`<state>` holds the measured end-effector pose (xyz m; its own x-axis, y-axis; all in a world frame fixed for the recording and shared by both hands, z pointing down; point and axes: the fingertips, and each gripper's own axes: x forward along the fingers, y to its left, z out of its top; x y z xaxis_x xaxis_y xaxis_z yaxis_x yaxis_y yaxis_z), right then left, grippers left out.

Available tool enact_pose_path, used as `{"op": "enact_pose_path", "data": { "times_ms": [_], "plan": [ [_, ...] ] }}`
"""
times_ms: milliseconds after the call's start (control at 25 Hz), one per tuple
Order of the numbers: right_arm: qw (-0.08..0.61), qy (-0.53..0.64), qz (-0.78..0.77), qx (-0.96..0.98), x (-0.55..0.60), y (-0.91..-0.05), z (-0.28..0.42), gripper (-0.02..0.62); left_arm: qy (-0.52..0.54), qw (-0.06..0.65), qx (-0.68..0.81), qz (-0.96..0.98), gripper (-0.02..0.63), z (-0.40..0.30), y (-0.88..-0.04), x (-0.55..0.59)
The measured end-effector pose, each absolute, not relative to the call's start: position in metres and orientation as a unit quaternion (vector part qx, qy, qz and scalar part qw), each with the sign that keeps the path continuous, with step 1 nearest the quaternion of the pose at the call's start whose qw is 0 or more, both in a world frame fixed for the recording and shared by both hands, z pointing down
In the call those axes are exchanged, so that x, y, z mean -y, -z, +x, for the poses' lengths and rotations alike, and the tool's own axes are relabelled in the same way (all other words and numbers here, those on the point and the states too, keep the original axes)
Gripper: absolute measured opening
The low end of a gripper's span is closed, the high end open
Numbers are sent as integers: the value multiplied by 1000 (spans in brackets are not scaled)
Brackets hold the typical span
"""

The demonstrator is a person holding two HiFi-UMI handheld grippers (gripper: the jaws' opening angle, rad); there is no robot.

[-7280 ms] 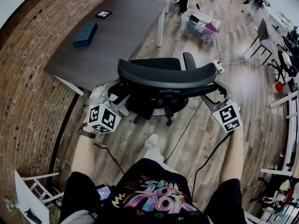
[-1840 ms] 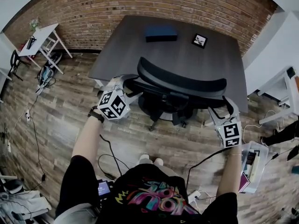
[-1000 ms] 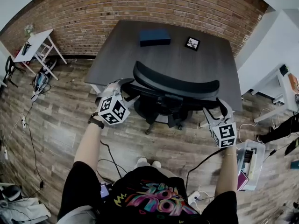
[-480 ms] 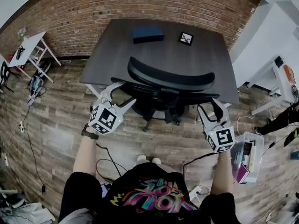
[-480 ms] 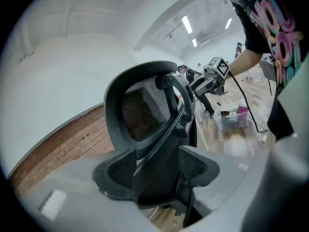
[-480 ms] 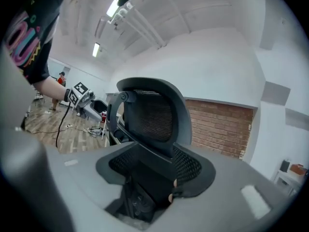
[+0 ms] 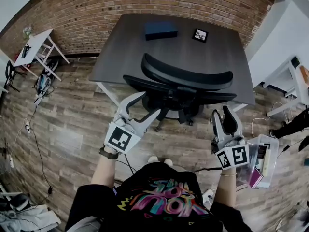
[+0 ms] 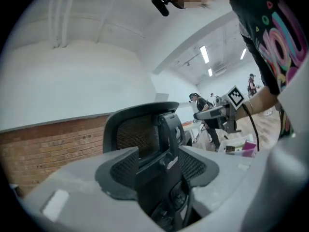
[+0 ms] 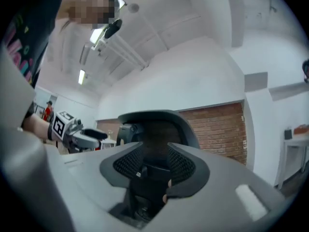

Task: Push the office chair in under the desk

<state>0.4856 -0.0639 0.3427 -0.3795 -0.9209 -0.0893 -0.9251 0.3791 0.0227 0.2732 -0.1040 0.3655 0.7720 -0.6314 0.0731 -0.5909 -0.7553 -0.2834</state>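
Over a wood-plank floor (image 7: 67, 129), the left tongs (image 7: 148, 103) gape wide and empty, while the right tongs (image 7: 221, 111) have just been closing to a narrow gap with nothing between them. Both hang clear of the office chair (image 7: 186, 76), and their marker cubes show black-and-white squares, no readable writing. The chair stands pushed in at the near edge of the dark counter (image 7: 130, 47), by a brick wall (image 7: 145, 4).

Looks matt black plastic with open mesh cloth across the office chair (image 7: 186, 76) back. Reads smooth and matt dark grey over the bench (image 7: 130, 42) top. Shows wood-grain planks, brown-grey and low in sheen, on the floor (image 7: 72, 124). Rough red brick with pale mortar along the wall (image 7: 145, 4). Clear, glossy plastic on the storage bin (image 7: 260, 161).
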Motion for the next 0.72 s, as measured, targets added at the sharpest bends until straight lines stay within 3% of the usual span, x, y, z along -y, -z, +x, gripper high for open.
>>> {"op": "enact_pose_path", "data": {
  "times_ms": [80, 240, 480, 720],
  "plan": [
    [53, -29, -555, -830, 56, -335, 479, 152, 61, 102, -327, -937, 259, 276, -361, 98],
    [33, -41, -559, -827, 46, -339, 468, 117, 35, 70, -334, -939, 211, 276, -358, 86],
    [63, -2, -566, -822, 33, -349, 472, 3, 31, 35, -328, -944, 181, 283, -374, 71],
    [57, 4, -574, -817, 23, -353, 473, 2, 11, 2, -335, -942, 113, 282, -379, 58]
  ]
}}
